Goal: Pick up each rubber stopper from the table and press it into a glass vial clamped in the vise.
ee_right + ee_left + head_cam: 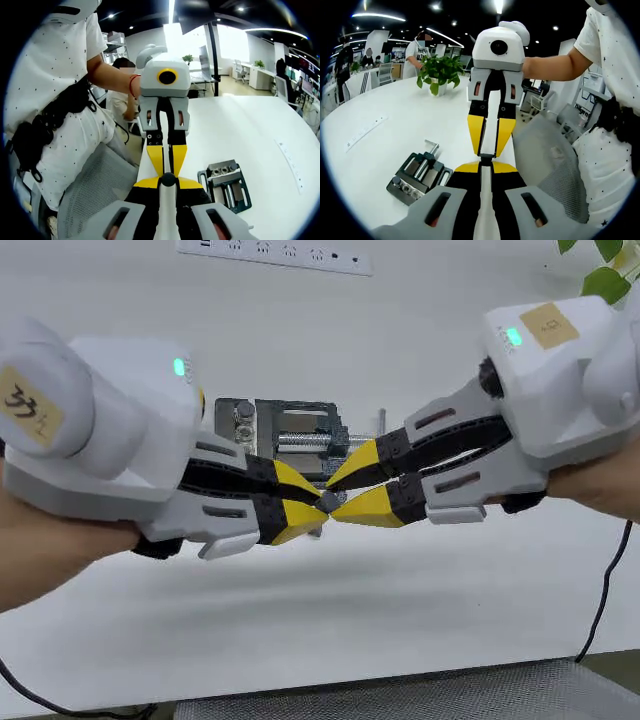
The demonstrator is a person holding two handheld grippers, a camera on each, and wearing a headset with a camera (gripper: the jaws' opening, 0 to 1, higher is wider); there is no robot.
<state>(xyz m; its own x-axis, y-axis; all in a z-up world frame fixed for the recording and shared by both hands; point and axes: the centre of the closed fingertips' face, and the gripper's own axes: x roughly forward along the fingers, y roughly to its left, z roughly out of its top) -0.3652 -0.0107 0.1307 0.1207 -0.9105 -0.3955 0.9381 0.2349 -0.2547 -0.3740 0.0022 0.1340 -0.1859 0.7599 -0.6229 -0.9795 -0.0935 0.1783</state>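
Left gripper and right gripper are meeting tip to tip, both pairs of yellow wedge jaws pinching one small grey rubber stopper over the smooth white table, in front of the metal vise.

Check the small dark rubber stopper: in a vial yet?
Out: small dark rubber stopper pinched between left tongs and right tongs, tip to tip.

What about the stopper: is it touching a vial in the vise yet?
Apart. In the right gripper view the stopper sits at the tips of the right gripper, with bare table between it and the vials in the vise.
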